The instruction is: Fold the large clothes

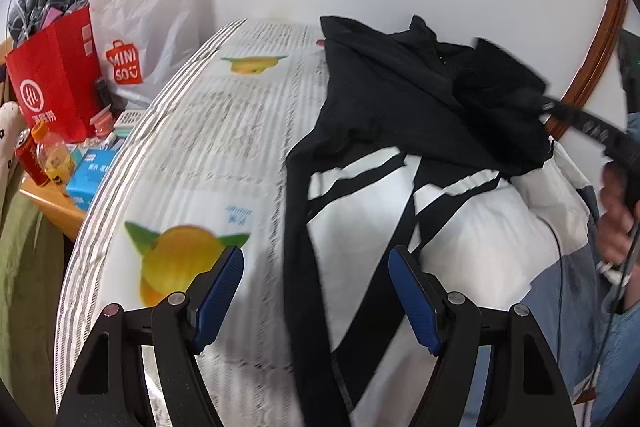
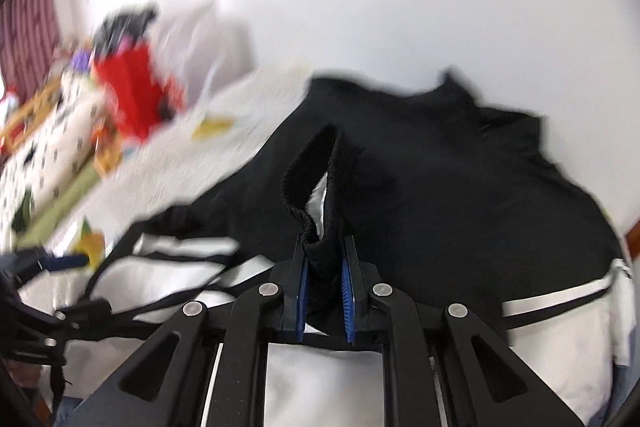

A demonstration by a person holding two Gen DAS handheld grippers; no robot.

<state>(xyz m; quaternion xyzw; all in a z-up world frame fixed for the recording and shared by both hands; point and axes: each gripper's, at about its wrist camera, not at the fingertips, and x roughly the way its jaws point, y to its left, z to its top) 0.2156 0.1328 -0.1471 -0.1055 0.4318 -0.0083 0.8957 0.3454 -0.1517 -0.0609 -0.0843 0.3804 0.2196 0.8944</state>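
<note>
While the black-and-white garment (image 1: 384,115) lies spread over the right half of the bed (image 1: 224,131), its black upper part is bunched toward the far wall and its white panels with black stripes are nearer the cameras. The right gripper (image 2: 325,279) has its blue-padded fingers (image 2: 347,287) pinched close together on a black elastic-edged fold of the garment, a cuff or hem, which stands up as a loop between the pads; the right-wrist view is blurred. In the left-wrist view this gripper shows at the right edge, held in a person's hand (image 1: 616,215), with black cloth at its tip. The left gripper (image 1: 316,291) hangs above the near part of the bed, its fingers (image 1: 218,291) spread wide with nothing pinched; a black strip of the garment runs below the gap. Beside the bed's left edge, a wooden surface (image 1: 52,203) carries a red paper bag (image 1: 54,79), a white shopping bag (image 1: 140,23), a blue box (image 1: 90,175) and a red can (image 1: 30,159).
</note>
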